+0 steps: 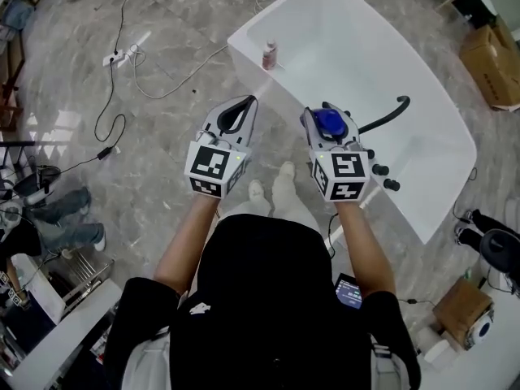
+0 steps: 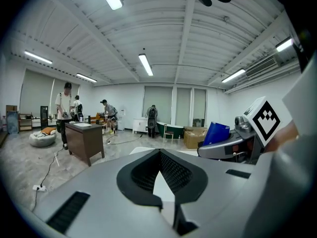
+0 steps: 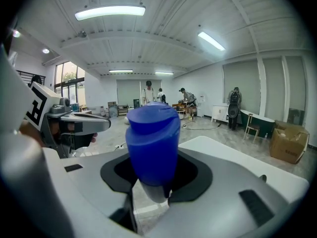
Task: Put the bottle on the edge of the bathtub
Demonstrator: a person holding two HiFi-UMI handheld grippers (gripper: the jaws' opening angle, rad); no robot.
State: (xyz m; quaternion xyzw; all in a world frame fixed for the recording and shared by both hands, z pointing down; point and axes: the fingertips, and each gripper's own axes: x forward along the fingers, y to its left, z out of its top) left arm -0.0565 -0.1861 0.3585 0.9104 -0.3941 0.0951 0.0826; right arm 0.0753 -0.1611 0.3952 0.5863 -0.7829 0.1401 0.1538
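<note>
Right gripper (image 1: 327, 117) clamping blue bottle (image 3: 152, 138), jaws standing fairly wide; left gripper (image 1: 249, 104) holding nothing, jaw tips meeting; bathtub (image 1: 452, 136) lying far right.

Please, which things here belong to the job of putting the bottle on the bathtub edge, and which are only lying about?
Belong to the job: blue-capped bottle, held in the fingers of the right gripper; white bathtub, whose edge is the goal.
Just lying about: small pink bottle on the tub's edge; black hose in the tub; floor cables; power strip; cardboard box.
</note>
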